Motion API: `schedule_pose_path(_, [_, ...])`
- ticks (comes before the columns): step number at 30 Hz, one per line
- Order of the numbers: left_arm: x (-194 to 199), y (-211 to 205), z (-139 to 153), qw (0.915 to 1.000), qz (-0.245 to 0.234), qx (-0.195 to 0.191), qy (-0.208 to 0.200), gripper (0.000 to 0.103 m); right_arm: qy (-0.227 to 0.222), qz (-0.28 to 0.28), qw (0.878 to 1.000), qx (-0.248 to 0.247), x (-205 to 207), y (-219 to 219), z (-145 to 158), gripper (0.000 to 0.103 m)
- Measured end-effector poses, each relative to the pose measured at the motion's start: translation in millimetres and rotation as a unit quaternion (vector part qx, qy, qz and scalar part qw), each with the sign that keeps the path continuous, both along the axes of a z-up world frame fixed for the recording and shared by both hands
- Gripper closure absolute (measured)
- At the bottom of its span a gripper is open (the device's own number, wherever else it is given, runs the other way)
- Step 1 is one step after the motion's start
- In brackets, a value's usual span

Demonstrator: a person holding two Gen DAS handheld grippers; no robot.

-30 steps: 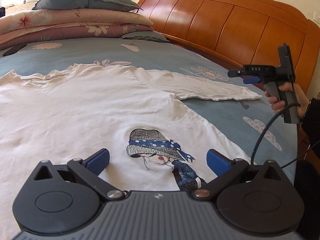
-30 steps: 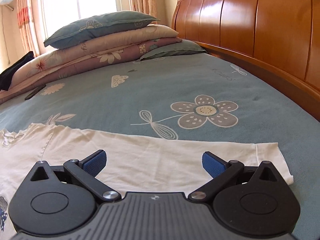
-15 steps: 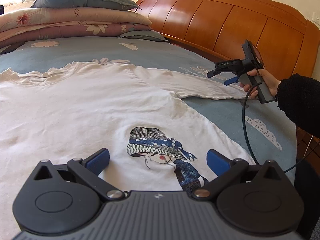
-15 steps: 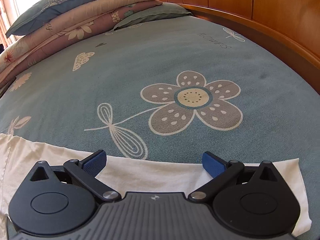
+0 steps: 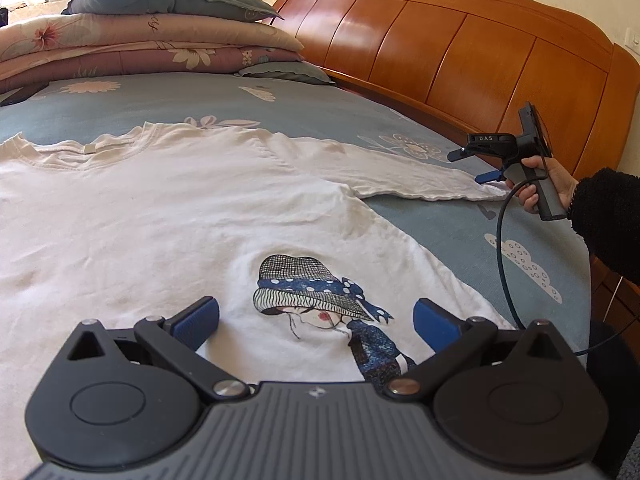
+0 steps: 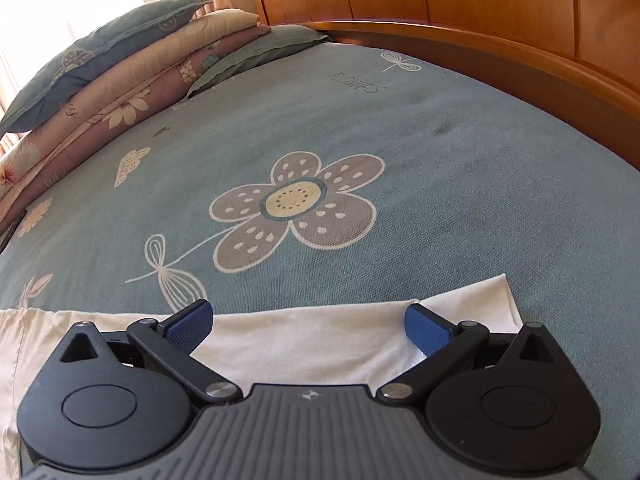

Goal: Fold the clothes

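A white T-shirt with a printed girl in a hat lies flat on the blue bedsheet. My left gripper hovers open over the shirt's lower front, its blue pads either side of the print. The shirt's right sleeve stretches toward the headboard side. My right gripper, held by a hand, sits open at the sleeve's cuff. In the right wrist view the right gripper is open low over the sleeve, the cuff edge just beyond the right pad.
A wooden headboard runs along the right side. Stacked quilts and pillows lie at the far end of the bed. A black cable hangs from the right gripper. The sheet's flower pattern lies beyond the sleeve.
The right gripper has come down and forward onto the sleeve's cuff end, tilting toward the bed. The left gripper has stayed put over the print.
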State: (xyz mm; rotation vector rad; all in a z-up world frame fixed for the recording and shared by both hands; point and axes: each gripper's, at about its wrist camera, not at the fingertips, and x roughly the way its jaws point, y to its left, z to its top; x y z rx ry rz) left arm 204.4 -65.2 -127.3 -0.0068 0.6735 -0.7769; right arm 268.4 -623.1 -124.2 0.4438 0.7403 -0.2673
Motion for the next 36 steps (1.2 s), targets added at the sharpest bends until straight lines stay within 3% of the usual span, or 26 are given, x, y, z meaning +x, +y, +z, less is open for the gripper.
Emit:
schedule_pose_path(3, [0, 0, 0, 1.0, 0.0, 0.0, 0.0, 0.001, 0.0, -0.026, 0.999, 0.02, 4, -6, 12, 0.0])
schedule_pose_path(8, [0, 1, 0, 1.0, 0.0, 0.0, 0.0, 0.001, -0.003, 0.033, 0.999, 0.022, -11, 24, 23, 0.0])
schedule_pose_path(12, [0, 0, 0, 1.0, -0.001, 0.001, -0.001, 0.001, 0.039, 0.034, 0.999, -0.012, 1, 38, 2, 0.0])
schedule_pose_path(13, [0, 0, 0, 1.0, -0.001, 0.001, -0.001, 0.001, 0.034, 0.024, 0.999, -0.032, 3, 42, 3, 0.0])
schedule_pose_path(16, [0, 1, 0, 1.0, 0.0, -0.004, 0.0, 0.001, 0.051, 0.006, 0.998, -0.031, 6, 47, 13, 0.0])
schedule_pose_path(19, [0, 2, 0, 1.0, 0.0, -0.005, 0.0, 0.001, 0.037, 0.022, 0.997, -0.062, -11, 58, 23, 0.0])
schedule_pose_path(25, [-1, -1, 1, 1.0, 0.001, 0.004, -0.004, 0.001, 0.084, 0.029, 0.99, -0.11, -38, 70, 0, 0.0])
schedule_pose_path(28, [-2, 0, 1, 1.0, 0.002, 0.001, -0.003, 0.001, 0.108, 0.035, 0.984, -0.136, -36, 90, 9, 0.0])
schedule_pose_path(31, [-4, 0, 4, 0.9999, 0.011, 0.001, -0.011, 0.001, 0.065, 0.063, 0.989, -0.116, -29, 116, 34, 0.0])
schedule_pose_path(36, [-6, 5, 11, 0.9993, 0.021, -0.015, -0.028, 0.001, 0.027, 0.127, 0.989, -0.064, 21, 182, 55, 0.0])
